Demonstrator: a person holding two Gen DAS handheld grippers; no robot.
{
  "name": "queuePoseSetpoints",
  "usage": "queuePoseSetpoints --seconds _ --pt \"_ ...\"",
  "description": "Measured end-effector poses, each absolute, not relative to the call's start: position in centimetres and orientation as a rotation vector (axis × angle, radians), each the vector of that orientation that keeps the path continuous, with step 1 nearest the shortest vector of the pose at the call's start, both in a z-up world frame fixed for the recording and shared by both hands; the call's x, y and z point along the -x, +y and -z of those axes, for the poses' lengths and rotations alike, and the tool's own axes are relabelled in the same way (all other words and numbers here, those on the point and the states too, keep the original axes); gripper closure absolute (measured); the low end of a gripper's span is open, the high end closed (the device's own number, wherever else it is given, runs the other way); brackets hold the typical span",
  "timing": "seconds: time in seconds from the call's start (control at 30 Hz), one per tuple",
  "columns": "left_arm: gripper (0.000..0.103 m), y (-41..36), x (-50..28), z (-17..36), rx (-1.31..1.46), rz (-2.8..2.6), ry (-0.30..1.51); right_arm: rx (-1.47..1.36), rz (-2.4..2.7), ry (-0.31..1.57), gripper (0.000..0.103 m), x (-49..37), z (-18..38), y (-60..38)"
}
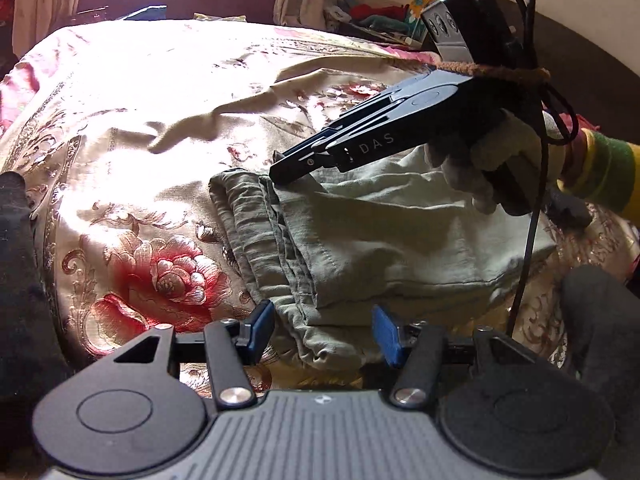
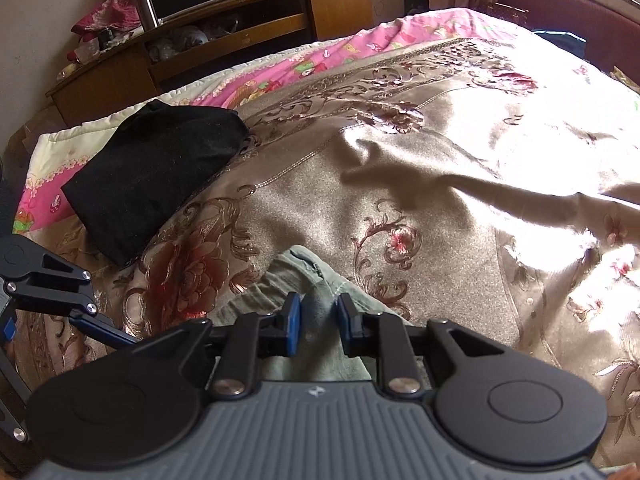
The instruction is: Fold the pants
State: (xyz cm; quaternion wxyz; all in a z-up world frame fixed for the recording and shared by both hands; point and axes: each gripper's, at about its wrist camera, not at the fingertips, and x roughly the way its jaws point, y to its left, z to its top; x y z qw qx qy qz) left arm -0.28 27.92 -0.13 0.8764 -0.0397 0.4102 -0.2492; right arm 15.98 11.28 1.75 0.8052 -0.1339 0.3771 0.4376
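Pale green pants (image 1: 380,240) lie folded in a compact bundle on the floral bedspread (image 1: 140,140), waistband to the left. My left gripper (image 1: 322,332) is open at the near edge of the bundle, its blue pads standing on either side of the waistband without pressing it. My right gripper (image 1: 282,172), held by a gloved hand (image 1: 480,160), points down at the bundle's far left corner. In the right wrist view my right gripper (image 2: 320,320) hovers over the green cloth (image 2: 316,276). Its jaws stand a narrow gap apart, and the cloth shows through the gap ungripped.
A folded black garment (image 2: 160,176) lies on the bed's left side over a pink quilt (image 2: 280,76). A wooden cabinet (image 2: 240,32) stands past the bed. A dark bulky shape (image 1: 600,320) sits at the lower right. A cable (image 1: 528,240) hangs from the right gripper.
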Motion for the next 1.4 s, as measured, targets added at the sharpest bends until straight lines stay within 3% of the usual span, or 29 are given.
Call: queuePoseSetpoints --seconds 0.2,0.4,0.57,0.83,1.0,1.07,1.4 --pt "0.035 28.4 0.5 -1.1 0.138 0.49 0.778 0.325 -0.924 0.681 0.076 -10.9 -4.3 7.3" --pt "0.035 26.4 -1.6 -0.3 0.167 0.454 0.762 0.232 -0.835 0.693 0.076 -15.0 -4.3 8.9" --pt "0.035 24.4 -2.2 2.2 0.096 0.473 0.886 0.188 -0.898 0.705 0.074 -12.9 -4.9 6.5" --pt "0.035 24.7 -0.3 1.5 -0.037 0.387 0.958 0.025 -0.906 0.957 0.072 -8.0 1.6 3.2" --pt "0.035 25.0 -0.4 -2.2 0.076 0.415 0.834 -0.034 -0.966 1.015 0.07 -6.5 3.8 3.3" --pt "0.03 24.0 -1.6 -2.8 0.087 0.45 0.796 -0.03 -0.988 1.05 0.073 -6.1 5.0 3.7" --pt "0.029 19.5 -7.1 3.4 0.059 0.533 0.944 -0.305 -0.875 0.924 0.07 -9.8 -0.1 -6.0"
